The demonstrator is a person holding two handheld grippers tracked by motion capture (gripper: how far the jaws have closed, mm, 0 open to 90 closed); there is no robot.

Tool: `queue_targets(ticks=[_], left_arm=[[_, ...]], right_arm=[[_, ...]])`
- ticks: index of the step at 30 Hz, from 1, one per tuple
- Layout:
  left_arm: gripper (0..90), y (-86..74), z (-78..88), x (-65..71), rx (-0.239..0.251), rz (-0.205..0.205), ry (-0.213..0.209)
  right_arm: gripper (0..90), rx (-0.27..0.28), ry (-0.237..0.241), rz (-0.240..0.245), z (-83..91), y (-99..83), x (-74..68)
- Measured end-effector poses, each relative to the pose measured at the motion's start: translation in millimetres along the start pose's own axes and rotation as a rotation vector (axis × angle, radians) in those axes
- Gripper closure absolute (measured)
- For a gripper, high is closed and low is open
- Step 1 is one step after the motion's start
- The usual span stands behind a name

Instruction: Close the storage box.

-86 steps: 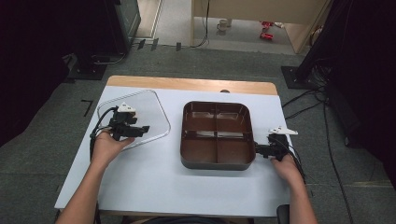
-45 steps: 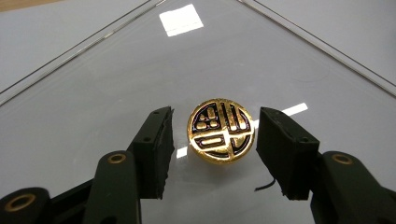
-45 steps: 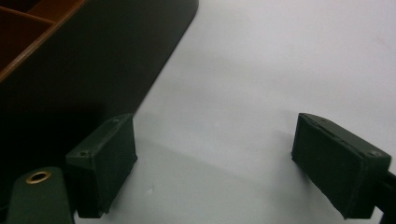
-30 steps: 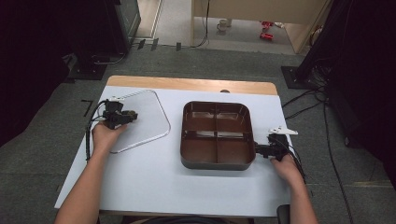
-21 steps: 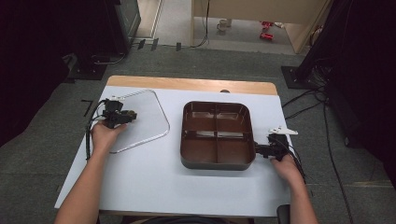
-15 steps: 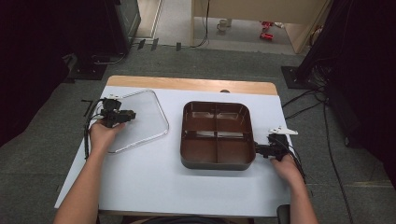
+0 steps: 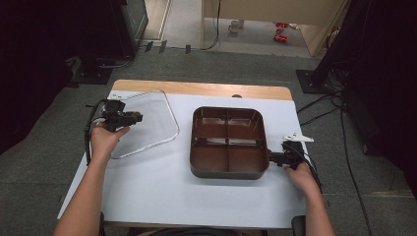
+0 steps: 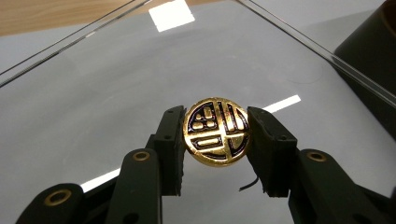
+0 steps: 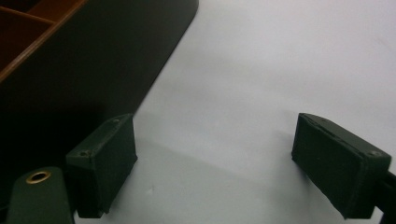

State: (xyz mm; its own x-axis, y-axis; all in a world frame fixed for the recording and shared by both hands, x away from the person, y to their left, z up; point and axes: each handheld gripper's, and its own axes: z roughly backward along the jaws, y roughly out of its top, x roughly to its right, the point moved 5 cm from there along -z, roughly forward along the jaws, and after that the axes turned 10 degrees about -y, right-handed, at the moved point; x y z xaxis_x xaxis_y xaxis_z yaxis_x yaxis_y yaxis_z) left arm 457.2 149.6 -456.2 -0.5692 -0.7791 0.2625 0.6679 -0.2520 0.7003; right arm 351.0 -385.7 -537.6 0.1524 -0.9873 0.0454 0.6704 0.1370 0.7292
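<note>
Lid position was the main change: across the last few seconds I had carried the clear lid [image 7: 142,123] leftward and away from the brown four-compartment tray [image 7: 228,141], and it ended up resting on the left part of the white table [image 7: 162,196], well apart from the tray. My left gripper [image 7: 129,117] sat over the lid's left portion. In the left gripper view its jaws were narrowed onto the round gold knob [image 8: 216,130], one pad on each side and both touching it, so the grip on the lid was not yet released. My right gripper [image 7: 273,158] had barely moved; it lay on the table at the tray's right wall, and in the right gripper view its jaws stood wide apart with nothing between them, the left pad [image 9: 103,161] just beside the tray's dark side. I judged the tray was now uncovered, leaving only the knob to let go.
</note>
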Motion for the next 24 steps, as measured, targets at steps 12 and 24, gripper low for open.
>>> queue_targets(ticks=[12, 24], left_arm=[[59.4, 19.3, 7.1, 40.7, 0.008, -0.035, -0.042], [59.4, 31.2, 0.7, 93.1, 0.001, -0.096, -0.120]], right_arm=[[13.5, 0.000, 0.000, 0.000, 0.0, 0.0, 0.0], [13.5, -0.001, 0.000, 0.001, 0.1, -0.1, 0.0]])
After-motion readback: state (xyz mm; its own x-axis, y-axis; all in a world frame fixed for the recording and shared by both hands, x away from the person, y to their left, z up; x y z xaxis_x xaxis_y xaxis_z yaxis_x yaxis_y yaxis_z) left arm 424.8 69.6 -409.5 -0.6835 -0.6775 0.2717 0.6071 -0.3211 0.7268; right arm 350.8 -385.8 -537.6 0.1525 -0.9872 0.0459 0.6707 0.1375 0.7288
